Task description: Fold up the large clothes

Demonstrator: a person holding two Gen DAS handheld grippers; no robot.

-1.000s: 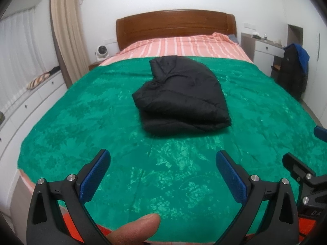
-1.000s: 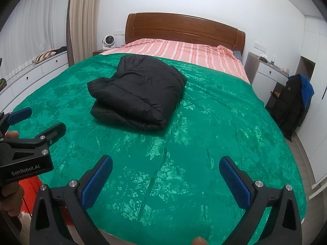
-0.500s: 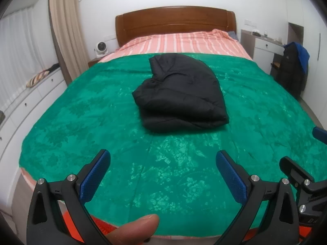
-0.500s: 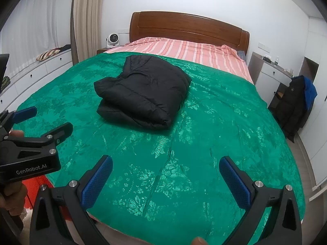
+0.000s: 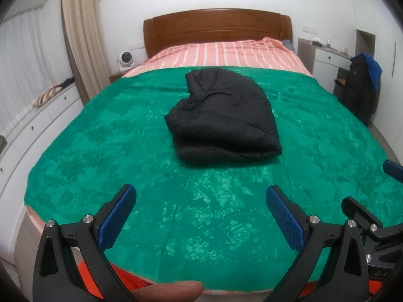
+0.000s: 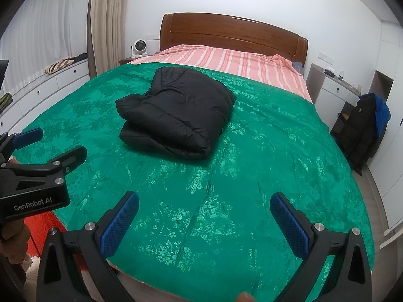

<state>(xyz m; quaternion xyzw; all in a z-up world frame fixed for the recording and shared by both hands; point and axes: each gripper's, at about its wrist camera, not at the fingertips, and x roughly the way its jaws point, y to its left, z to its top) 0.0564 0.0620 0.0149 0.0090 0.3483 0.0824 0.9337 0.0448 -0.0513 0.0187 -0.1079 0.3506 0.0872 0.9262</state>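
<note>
Both grippers, left gripper (image 5: 200, 216) and right gripper (image 6: 204, 220), hang spread wide and empty, having drawn back past the foot edge of the green bedspread (image 5: 100, 136). Folding looks finished: the black jacket (image 5: 224, 115) lies bundled mid-bed, with bare cover on every side.

Green bedspread (image 5: 100, 138), wooden headboard (image 5: 216, 29), white fan (image 6: 139, 46), beige curtain (image 5: 80, 37)

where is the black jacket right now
The folded black jacket lies mid-bed on the green bedspread, ahead of both open grippers, below the striped sheet.
</note>
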